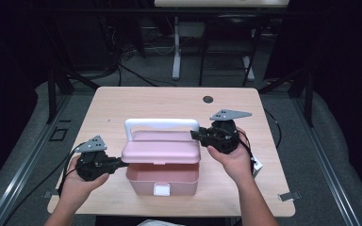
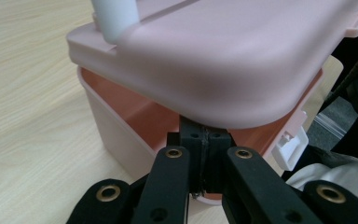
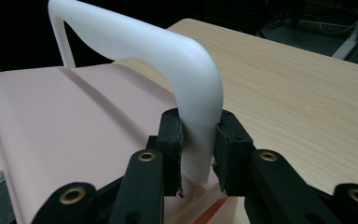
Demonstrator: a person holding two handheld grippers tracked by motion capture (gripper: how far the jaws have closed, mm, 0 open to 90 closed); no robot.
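Black jaws of my right gripper point(image 3: 198, 149) pinch the white handle point(image 3: 168, 56); my left gripper point(image 2: 205, 149), pressed together, grips the pink box point(image 1: 162, 176) wall at frame centre, lid point(image 1: 161, 151) raised.

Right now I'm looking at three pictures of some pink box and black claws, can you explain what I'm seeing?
A person sits at a wooden table with a hand-held black grasping tool in each hand. One picture looks down from above; the other two come from small cameras riding on each tool. On the table stands a pink box with a white handle, its lid raised partway. The right tool is clamped on the handle's end. The left tool has its jaws shut at the box's side rim, just under the lid; whether it pinches the rim itself is hard to tell.
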